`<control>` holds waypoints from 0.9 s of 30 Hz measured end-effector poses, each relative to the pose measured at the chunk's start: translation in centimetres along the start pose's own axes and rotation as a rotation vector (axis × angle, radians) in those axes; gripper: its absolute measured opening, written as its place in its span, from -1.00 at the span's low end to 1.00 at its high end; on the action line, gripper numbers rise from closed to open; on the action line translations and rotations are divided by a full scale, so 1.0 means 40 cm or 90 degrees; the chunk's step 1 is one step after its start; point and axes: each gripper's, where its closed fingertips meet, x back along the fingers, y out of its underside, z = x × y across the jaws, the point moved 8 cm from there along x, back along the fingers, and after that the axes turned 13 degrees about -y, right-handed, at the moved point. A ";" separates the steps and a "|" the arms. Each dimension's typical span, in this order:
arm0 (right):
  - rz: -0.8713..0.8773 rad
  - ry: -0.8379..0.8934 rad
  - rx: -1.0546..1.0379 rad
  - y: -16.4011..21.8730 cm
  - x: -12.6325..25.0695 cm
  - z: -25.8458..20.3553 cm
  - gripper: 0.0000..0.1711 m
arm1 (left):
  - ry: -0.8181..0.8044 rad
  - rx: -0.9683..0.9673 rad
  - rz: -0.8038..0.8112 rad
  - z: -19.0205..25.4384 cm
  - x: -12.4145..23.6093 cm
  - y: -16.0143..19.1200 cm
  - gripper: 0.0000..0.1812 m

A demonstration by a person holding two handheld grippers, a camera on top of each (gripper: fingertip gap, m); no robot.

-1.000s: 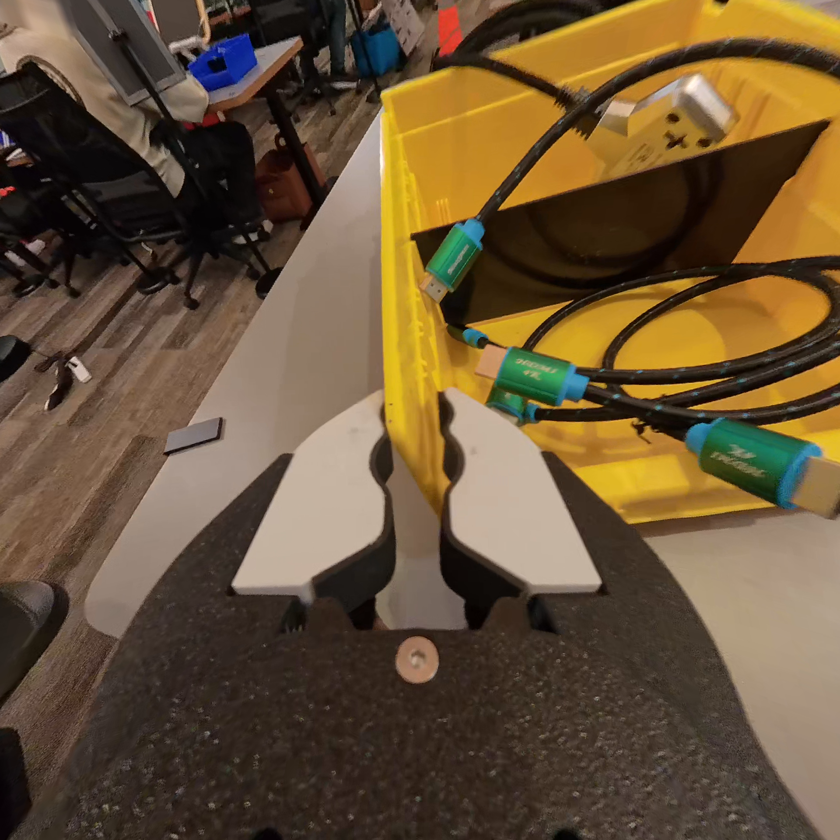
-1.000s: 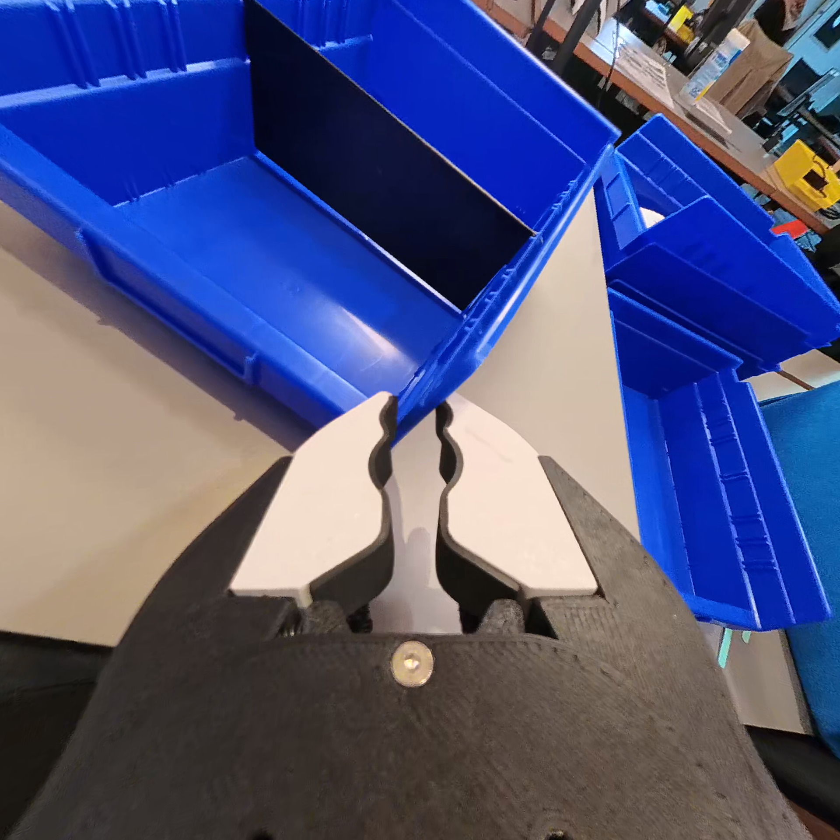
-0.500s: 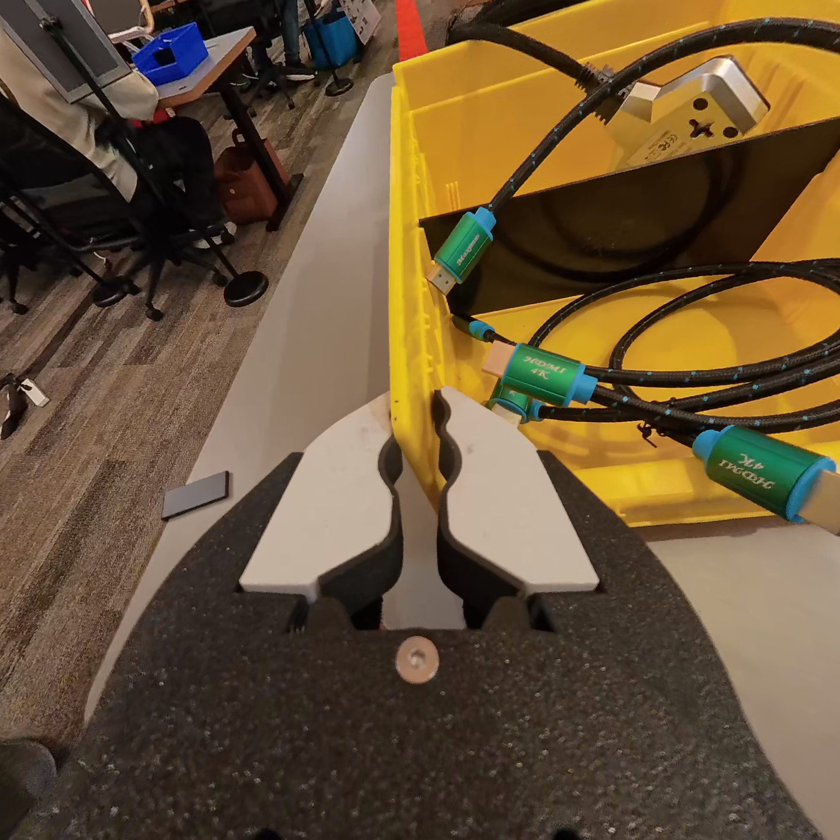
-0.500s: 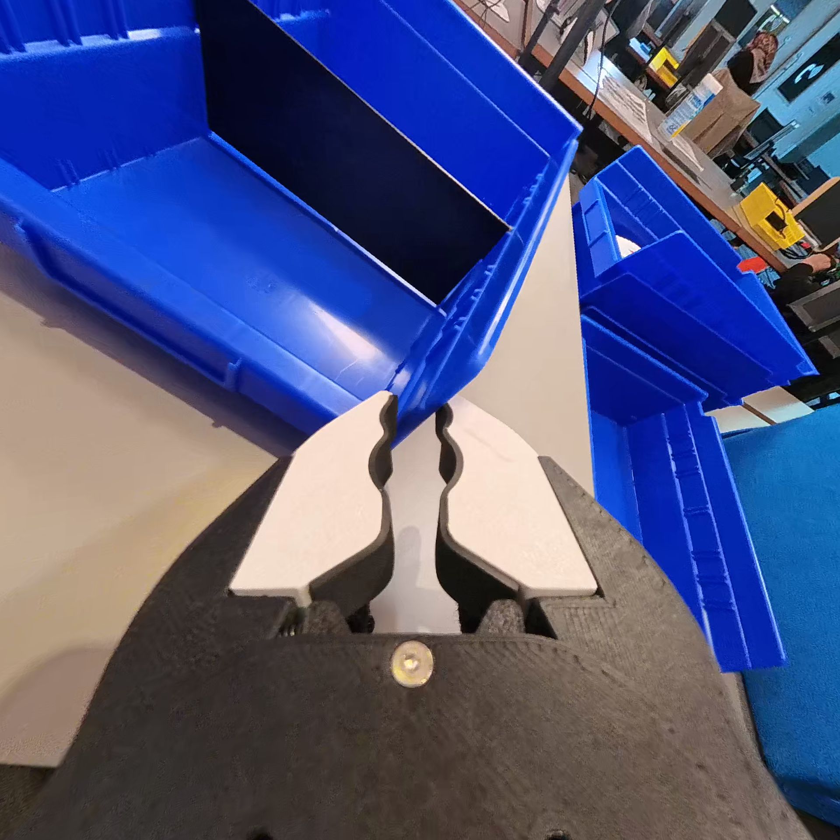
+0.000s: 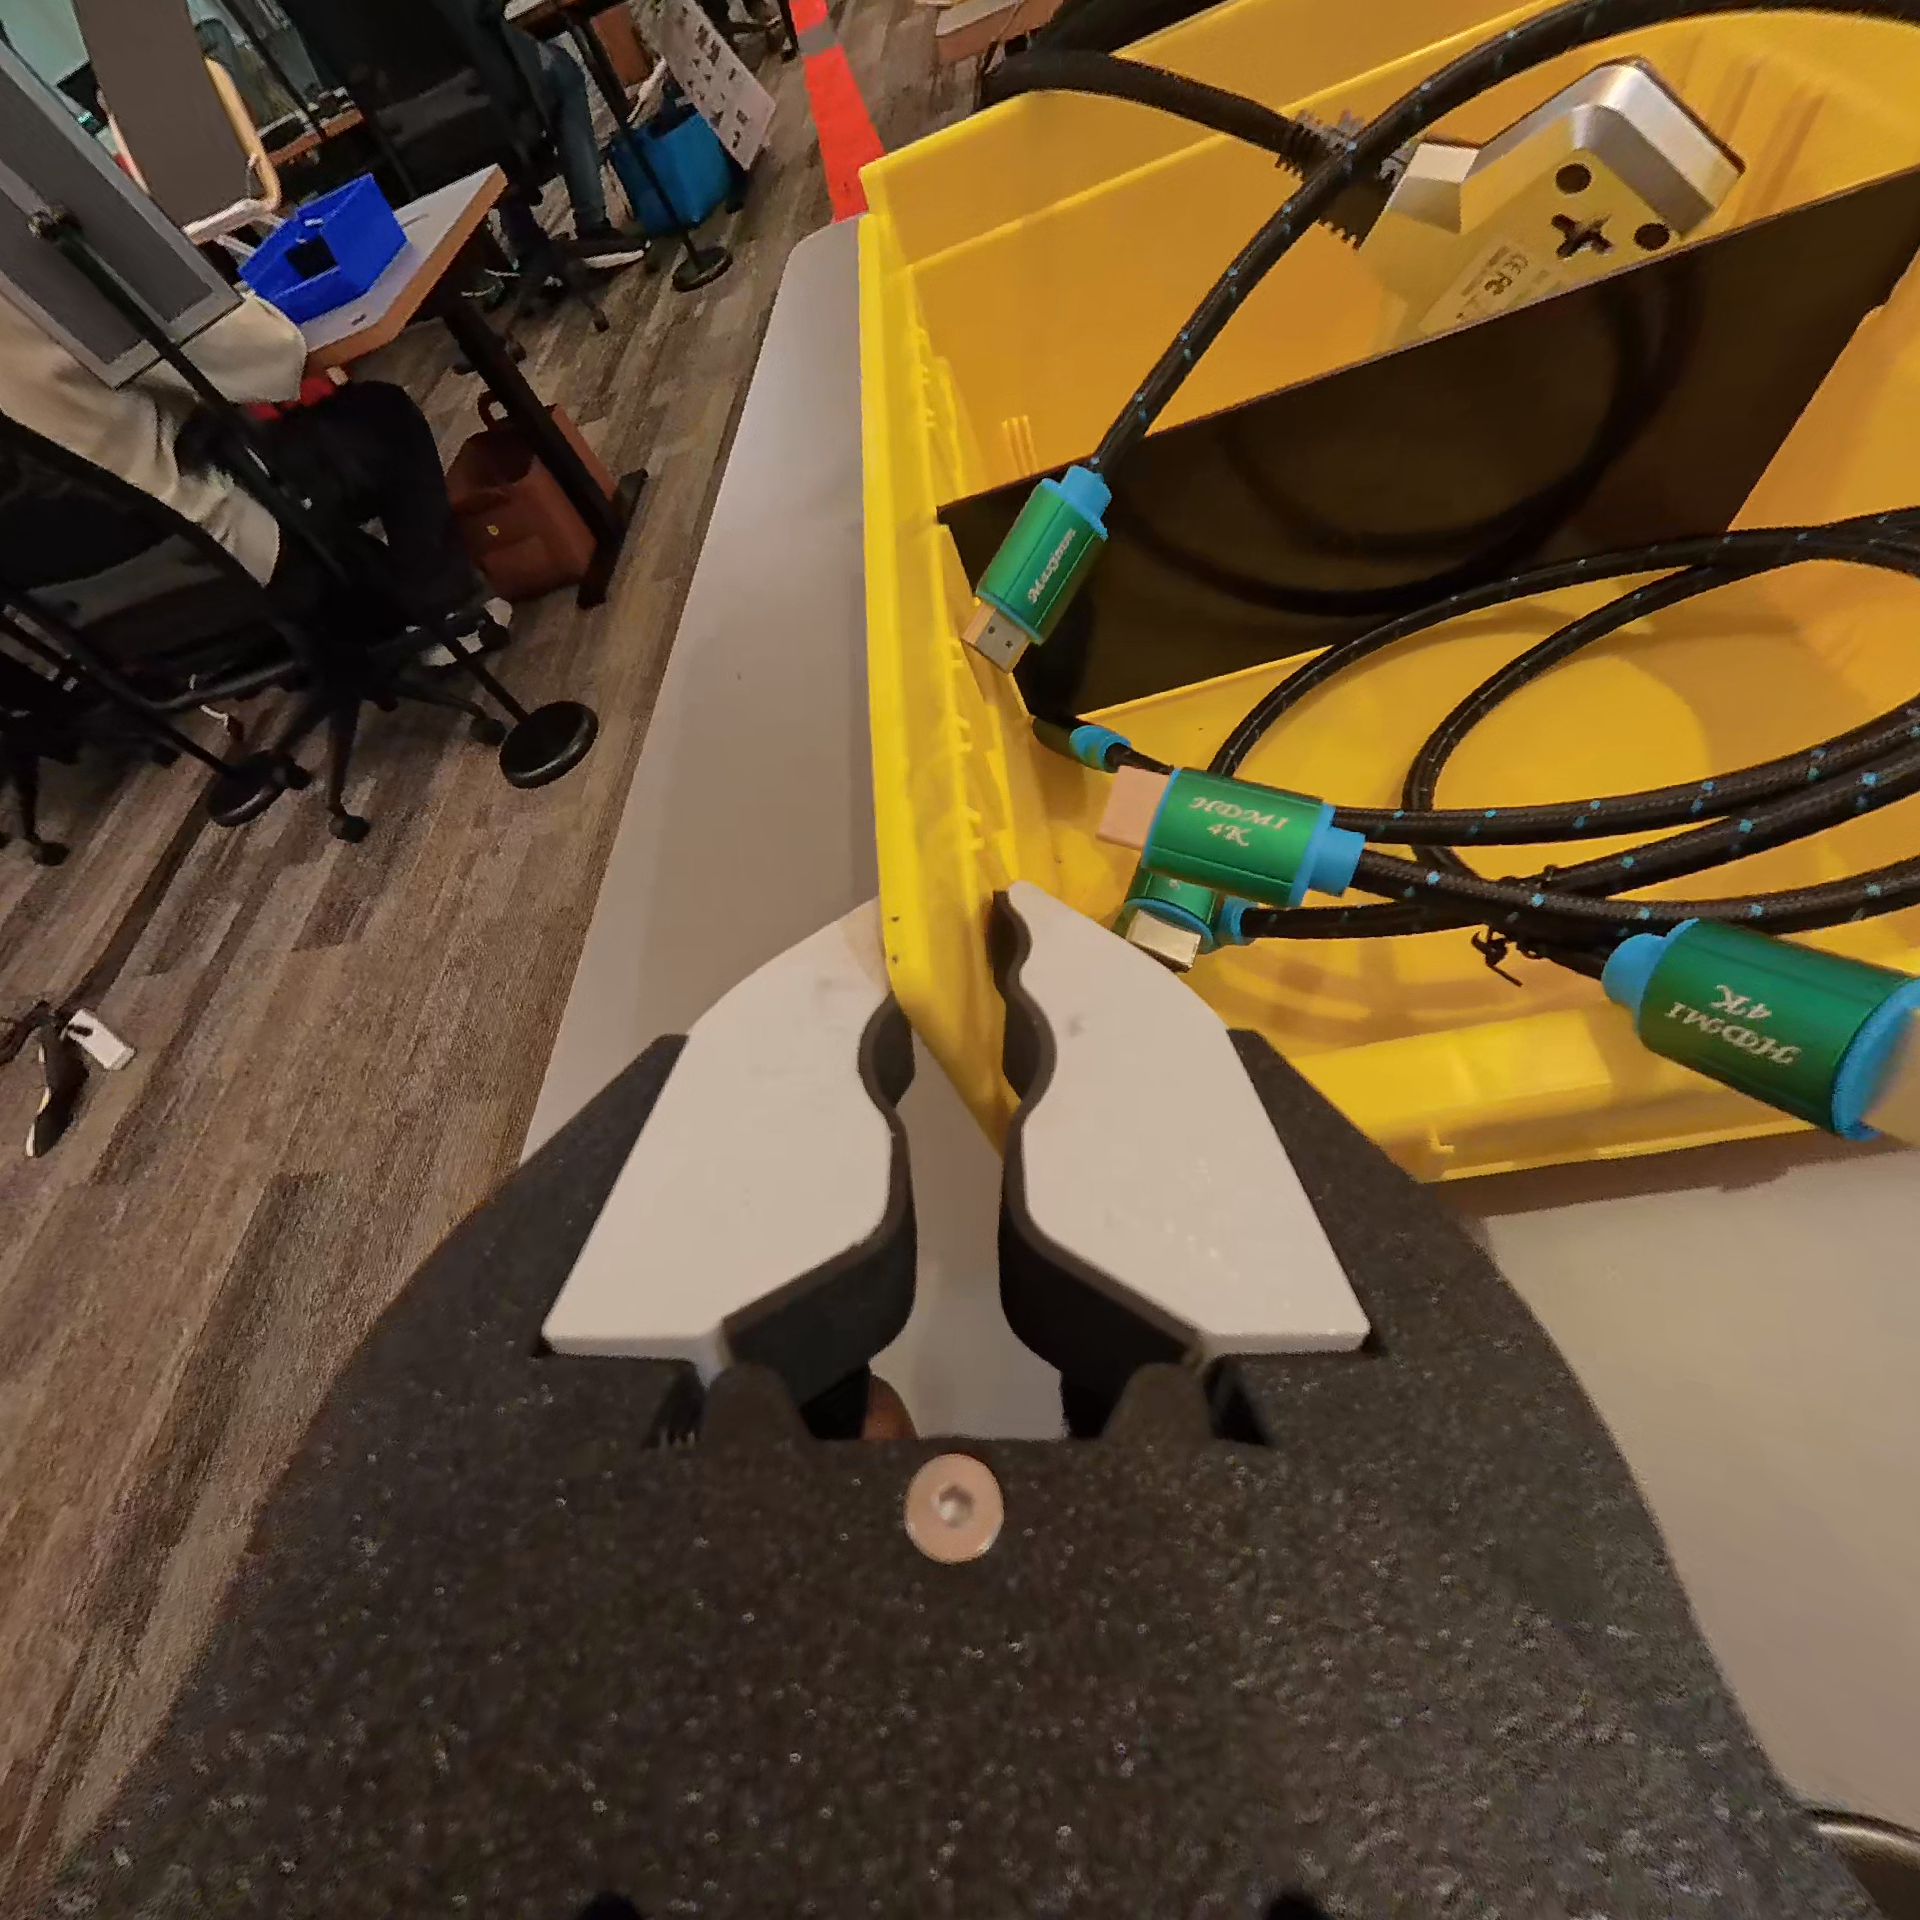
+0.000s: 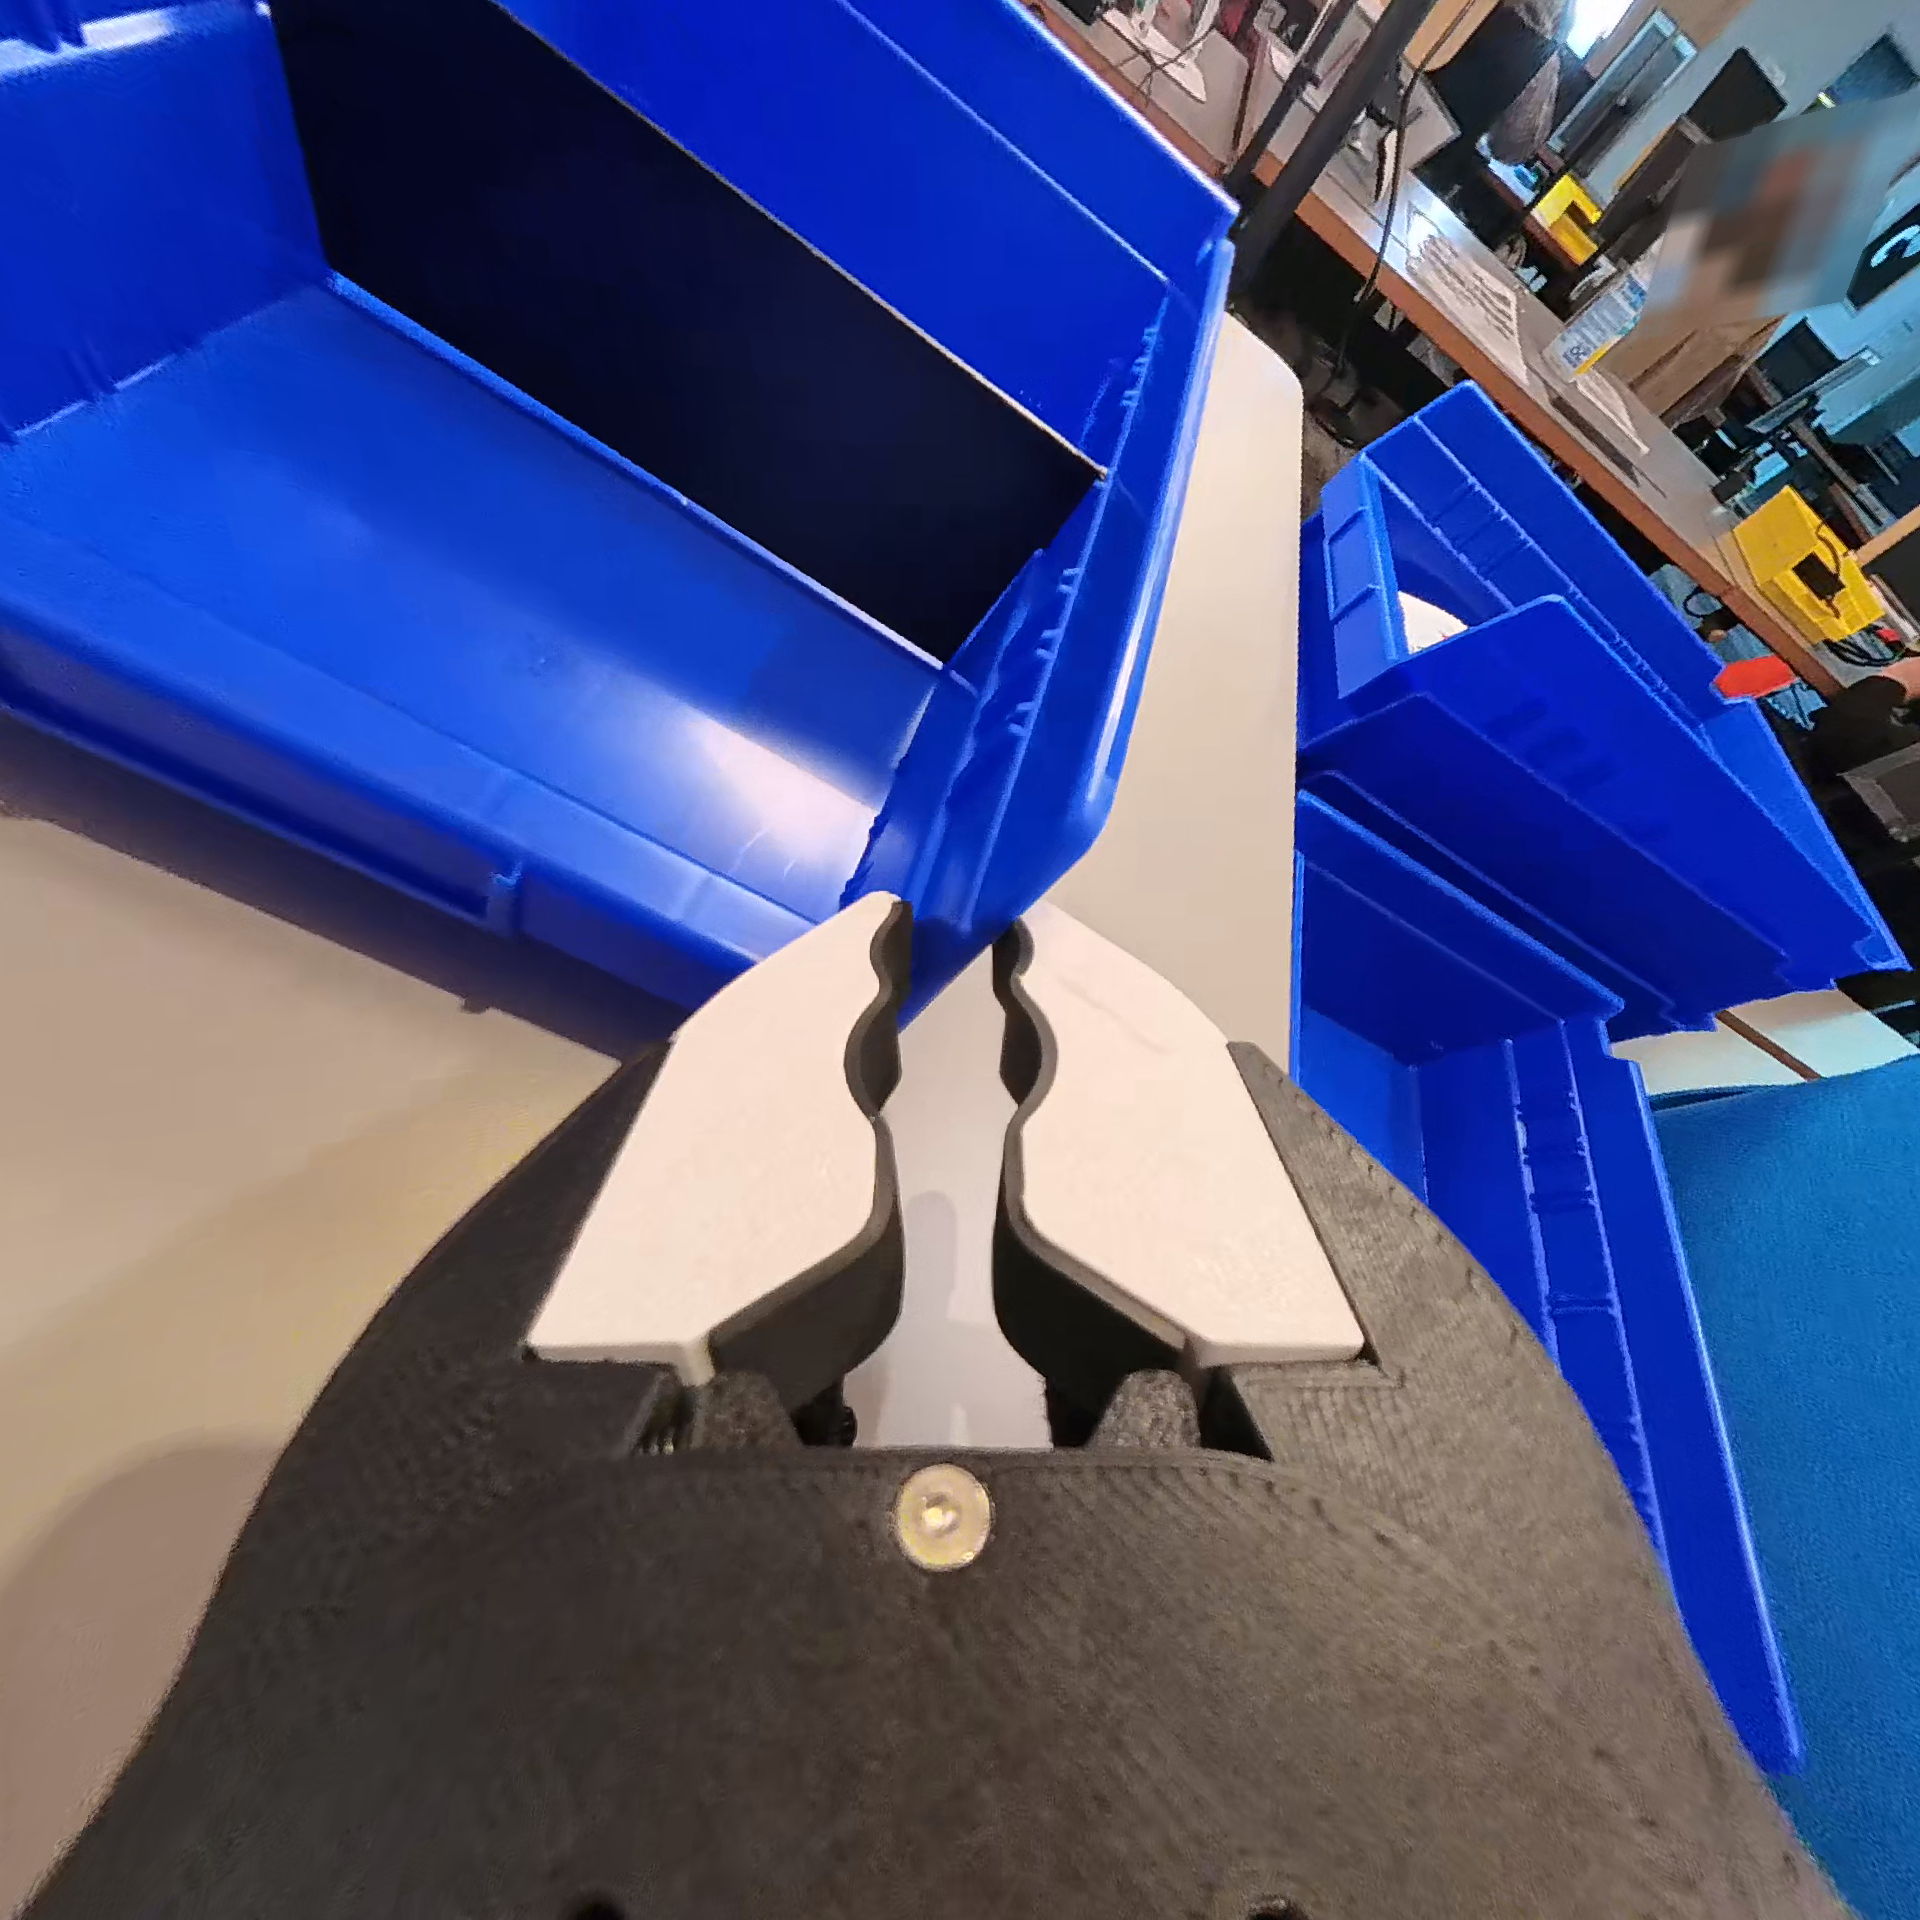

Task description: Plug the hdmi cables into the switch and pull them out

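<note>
In the left wrist view a yellow bin [image 5: 883,520] holds several black braided HDMI cables with green plugs [image 5: 1236,842] [image 5: 1039,566] [image 5: 1766,1029]. A silver switch [image 5: 1558,197] lies behind the bin's black divider [image 5: 1455,468], with one cable running to it. My left gripper [image 5: 940,914] is shut on the yellow bin's near left wall, one finger inside and one outside. In the right wrist view my right gripper [image 6: 951,925] is shut on the near right corner wall of an empty blue bin [image 6: 520,623].
Both bins stand on a pale grey table [image 6: 208,1143] [image 5: 748,623]. The table's left edge drops to a wood floor with office chairs [image 5: 260,644] and a seated person. More blue bins [image 6: 1558,779] are stacked to the right of the table. A dark divider [image 6: 675,343] crosses the blue bin. The tips of one gripper are about 90 cm away from the tips of the other.
Each bin stays fixed between its gripper's fingers while the table and room shift behind. A black card on the table's left has passed out of view. The stacked blue bins moved right.
</note>
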 end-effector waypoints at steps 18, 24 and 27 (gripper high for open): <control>0.068 -0.043 0.103 -0.110 0.113 -0.190 -0.78 | 0.047 -0.002 0.145 0.123 0.184 -0.076 -0.53; 0.008 -0.034 0.115 -0.099 0.017 -0.238 -0.77 | 0.039 -0.021 0.039 0.262 0.181 -0.038 -0.48; 0.001 -0.011 0.121 -0.097 0.002 -0.230 -0.77 | 0.031 -0.018 0.027 0.264 0.183 -0.038 -0.46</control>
